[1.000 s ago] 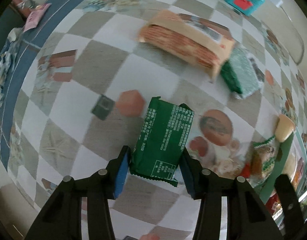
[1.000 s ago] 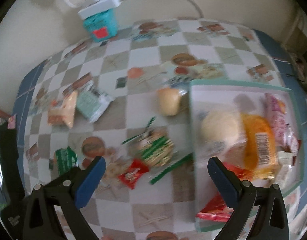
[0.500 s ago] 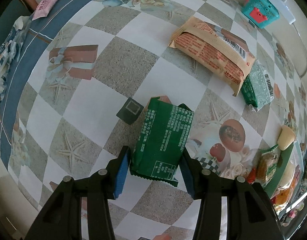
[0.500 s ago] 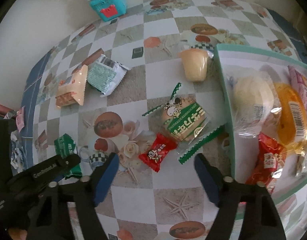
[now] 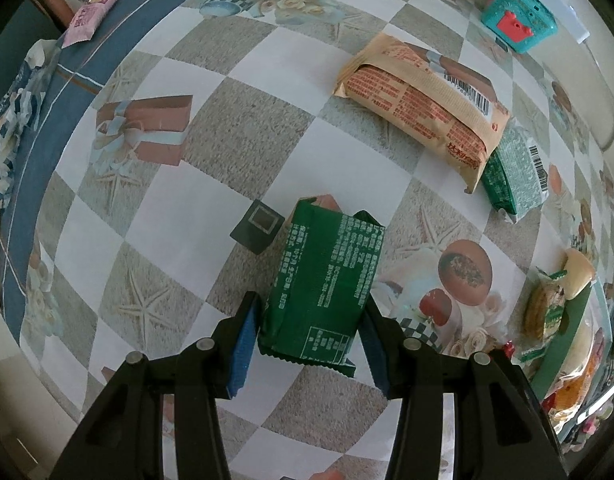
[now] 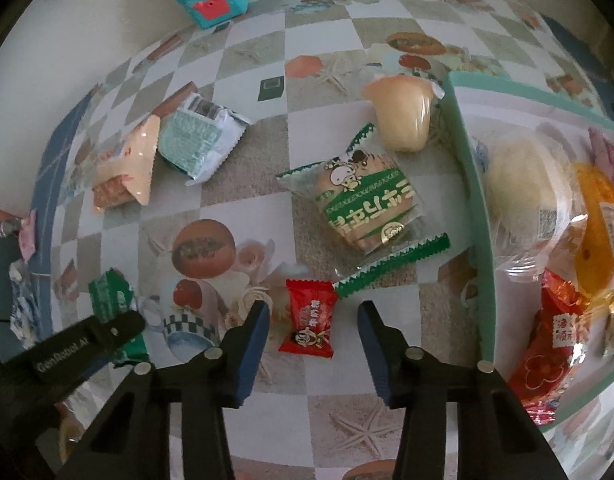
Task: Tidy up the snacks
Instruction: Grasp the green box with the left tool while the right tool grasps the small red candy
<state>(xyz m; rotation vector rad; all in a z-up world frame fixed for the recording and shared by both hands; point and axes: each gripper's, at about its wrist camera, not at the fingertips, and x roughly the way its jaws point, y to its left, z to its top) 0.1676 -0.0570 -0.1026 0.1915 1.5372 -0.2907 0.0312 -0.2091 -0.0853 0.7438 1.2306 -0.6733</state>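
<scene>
One teal tray (image 6: 473, 184) sat at the right, holding several wrapped snacks. Two grippers worked: the left gripper (image 5: 313, 334), marked "GenRobot.AI", was clamped on a green packet (image 5: 327, 280) with white print, while the right gripper (image 6: 313, 330) stood wide around one small red candy (image 6: 310, 317) lying between its fingers.

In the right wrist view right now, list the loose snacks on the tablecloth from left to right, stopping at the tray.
Dark green packet in the left gripper → tan wafer pack → pale green packet → red candy → cow-print biscuit pack → jelly cup → tray.
</scene>
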